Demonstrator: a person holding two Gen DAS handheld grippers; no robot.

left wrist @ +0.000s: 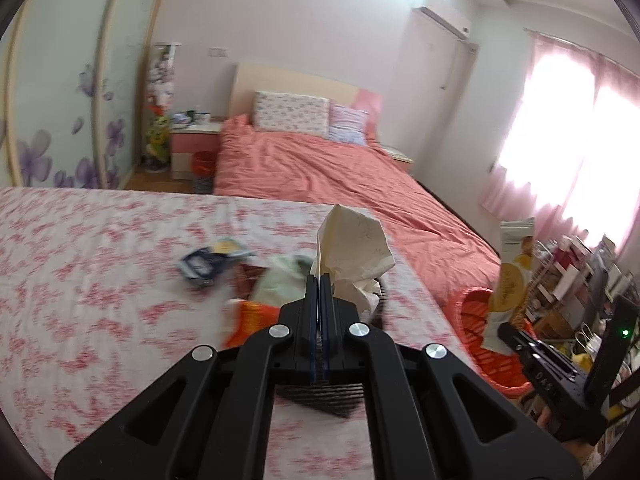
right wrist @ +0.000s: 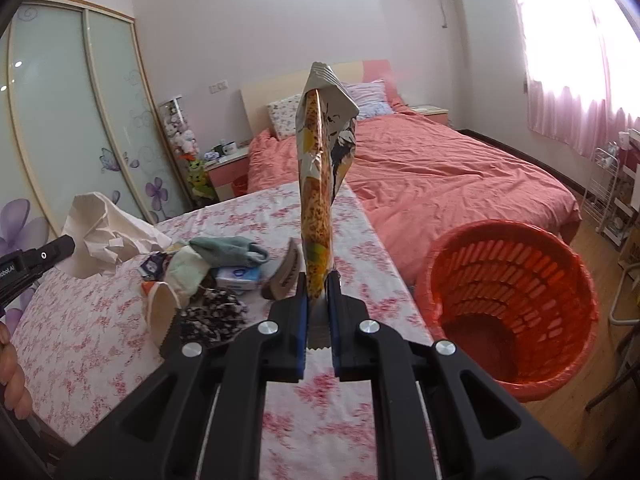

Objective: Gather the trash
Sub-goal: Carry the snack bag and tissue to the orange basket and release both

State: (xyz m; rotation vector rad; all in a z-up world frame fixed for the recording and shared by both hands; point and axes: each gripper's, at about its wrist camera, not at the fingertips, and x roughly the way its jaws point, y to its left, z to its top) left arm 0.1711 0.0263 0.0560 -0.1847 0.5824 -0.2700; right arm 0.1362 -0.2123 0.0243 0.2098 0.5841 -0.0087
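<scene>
Already both tools carry trash, and either piece could miss the red basket [right wrist: 508, 304].

Left tool [left wrist: 319, 280] is clenched on crumpled paper [left wrist: 352, 248] above the tabletop [left wrist: 100, 272]; right tool [right wrist: 318, 280] grips a tall snack wrapper [right wrist: 320, 184] by its bottom edge, left of the basket. Released short, the wrapper may flutter onto the floor; the paper's hold looks thin, though blur hides it.

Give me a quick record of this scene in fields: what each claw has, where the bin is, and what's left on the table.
left claw: shut on crumpled paper
right claw: shut on snack wrapper, held upright
bin: red basket on the floor, beside the table, looks empty
table: floral cloth, pile of small items left on it
background: bed with salmon cover
</scene>
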